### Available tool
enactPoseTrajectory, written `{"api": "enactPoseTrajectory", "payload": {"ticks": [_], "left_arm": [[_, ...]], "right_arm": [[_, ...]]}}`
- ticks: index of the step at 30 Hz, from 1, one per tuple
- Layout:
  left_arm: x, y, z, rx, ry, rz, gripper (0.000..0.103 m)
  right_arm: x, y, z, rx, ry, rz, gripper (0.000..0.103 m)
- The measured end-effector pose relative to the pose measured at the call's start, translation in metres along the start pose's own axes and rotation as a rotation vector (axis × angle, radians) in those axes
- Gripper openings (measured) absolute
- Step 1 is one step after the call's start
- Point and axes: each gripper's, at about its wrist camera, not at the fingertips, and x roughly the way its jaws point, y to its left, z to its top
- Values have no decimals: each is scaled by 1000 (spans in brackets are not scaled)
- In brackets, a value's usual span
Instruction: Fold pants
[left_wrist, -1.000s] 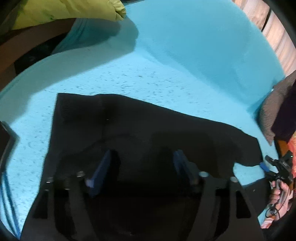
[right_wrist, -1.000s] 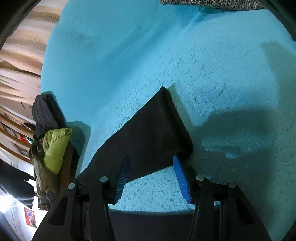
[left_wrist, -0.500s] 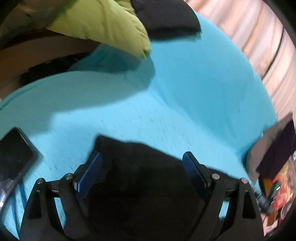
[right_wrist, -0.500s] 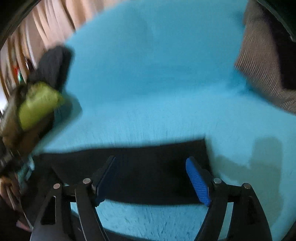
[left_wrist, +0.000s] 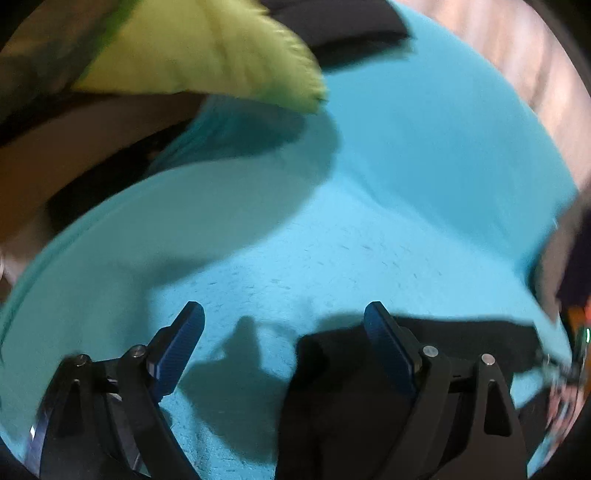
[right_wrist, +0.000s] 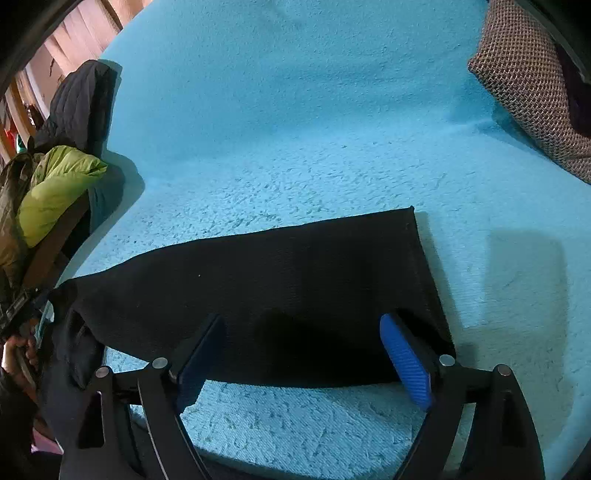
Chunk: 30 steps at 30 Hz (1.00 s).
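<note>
The left wrist view is blurring at its right edge, where the objects are smearing past telling, and the black pants (left_wrist: 369, 387) are running off its bottom edge. A lime-green puffy jacket (right_wrist: 55, 192) and a dark quilted jacket (right_wrist: 81, 103) are piling at the left of the turquoise blanket (right_wrist: 314, 129), a woven cushion (right_wrist: 535, 96) lying far right. The left gripper (left_wrist: 284, 347) is spreading wide, holding nothing. The right gripper (right_wrist: 303, 350) is gaping empty over the flat pant leg.
</note>
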Motion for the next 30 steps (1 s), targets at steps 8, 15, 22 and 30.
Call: {"api": "enactPoseTrajectory", "payload": {"ticks": [8, 15, 22, 30], "left_arm": [[15, -9, -2, 107, 83, -44, 43], [11, -6, -2, 97, 97, -18, 8], [-14, -26, -6, 158, 55, -1, 3], [-10, -39, -16, 253, 73, 16, 3]], "right_arm": [[2, 3, -2, -20, 4, -12, 90], [1, 1, -1, -8, -2, 4, 90], [-49, -37, 13, 192, -225, 14, 90], [-50, -57, 9, 293, -199, 23, 91]]}}
